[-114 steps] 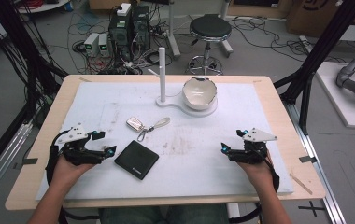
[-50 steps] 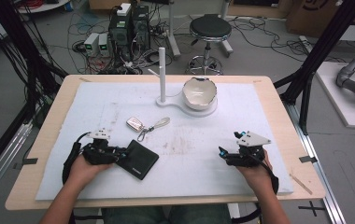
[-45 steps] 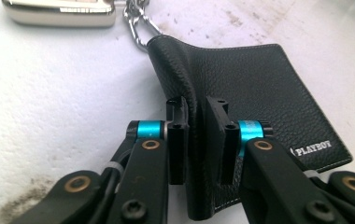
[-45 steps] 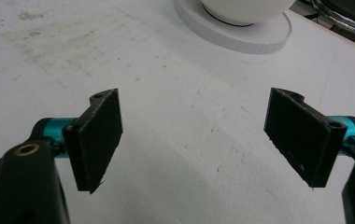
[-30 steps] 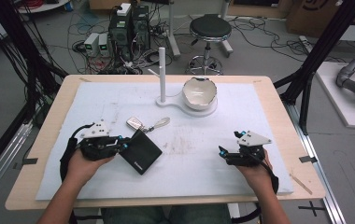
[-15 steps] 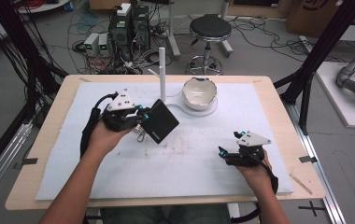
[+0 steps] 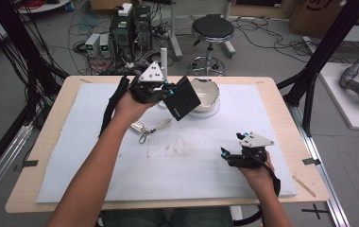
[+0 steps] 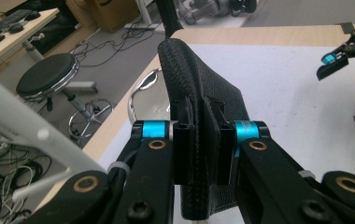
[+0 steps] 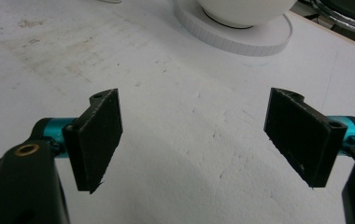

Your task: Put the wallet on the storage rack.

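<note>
On the white table mat (image 7: 182, 165), the black wallet (image 7: 181, 98) is already lifted, clamped in the left gripper (image 7: 161, 92) at upper centre beside the bowl (image 7: 205, 90), while the right gripper (image 7: 232, 156), spread wide and empty, rests lower right; placing is judged left.

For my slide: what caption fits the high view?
Left gripper lifts a black wallet near the bowl.

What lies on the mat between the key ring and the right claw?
Nothing: in the high view, bare stained white mat separates the silver key ring from the right claw.
</note>
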